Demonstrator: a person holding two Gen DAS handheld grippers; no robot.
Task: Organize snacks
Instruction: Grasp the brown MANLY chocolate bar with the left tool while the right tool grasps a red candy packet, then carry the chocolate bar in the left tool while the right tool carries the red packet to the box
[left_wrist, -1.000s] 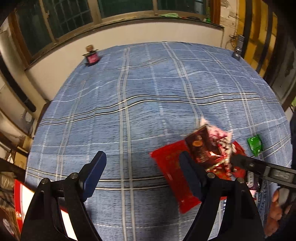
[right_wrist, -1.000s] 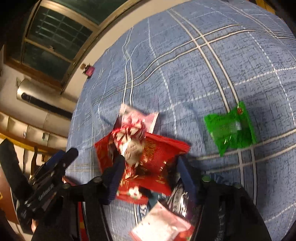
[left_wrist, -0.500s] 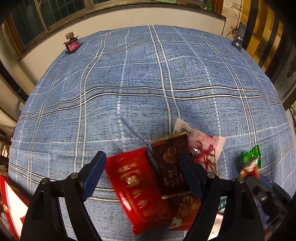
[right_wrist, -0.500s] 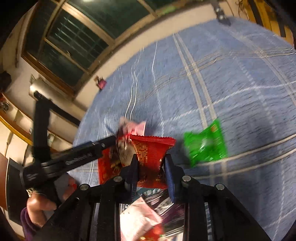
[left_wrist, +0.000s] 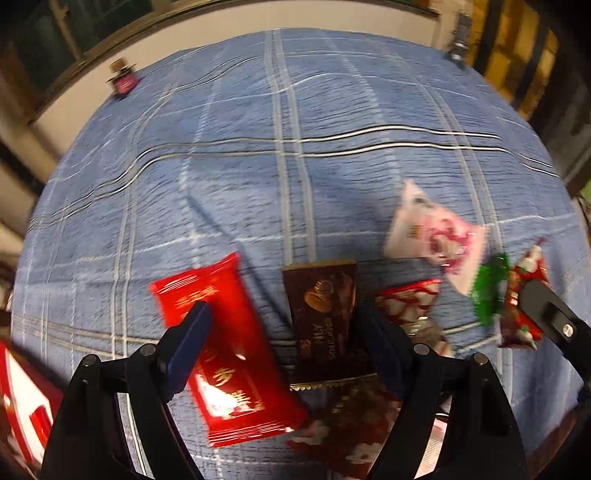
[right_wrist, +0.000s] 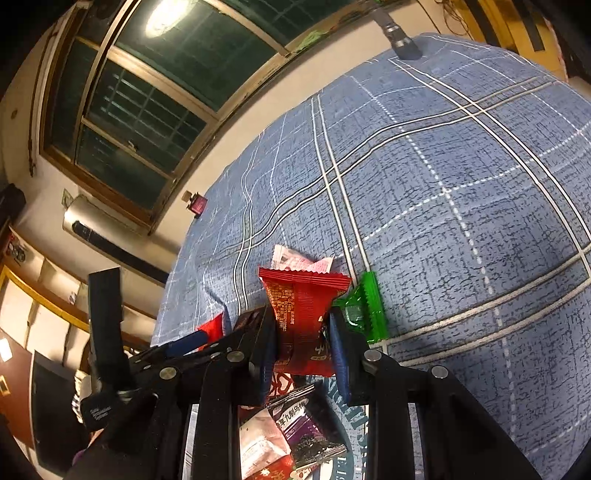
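My right gripper (right_wrist: 301, 343) is shut on a red snack packet (right_wrist: 301, 314) and holds it lifted above the blue checked cloth. It shows at the right edge of the left wrist view (left_wrist: 524, 295). My left gripper (left_wrist: 284, 339) is open and empty, low over a long red packet (left_wrist: 225, 347) and a dark brown chocolate packet (left_wrist: 323, 317). A pink-white packet (left_wrist: 436, 236), a green candy packet (left_wrist: 489, 291) and a red-white packet (left_wrist: 410, 302) lie on the cloth to the right.
More packets, purple (right_wrist: 303, 432) and white (right_wrist: 258, 443), lie on a round printed mat (right_wrist: 351, 424) under my right gripper. A small dark red bottle (left_wrist: 123, 79) stands at the far left corner, a grey object (right_wrist: 400, 40) at the far right edge.
My right gripper has closed on the red packet and lifted it off the pile. The left gripper has moved right and lower over the spread packets.
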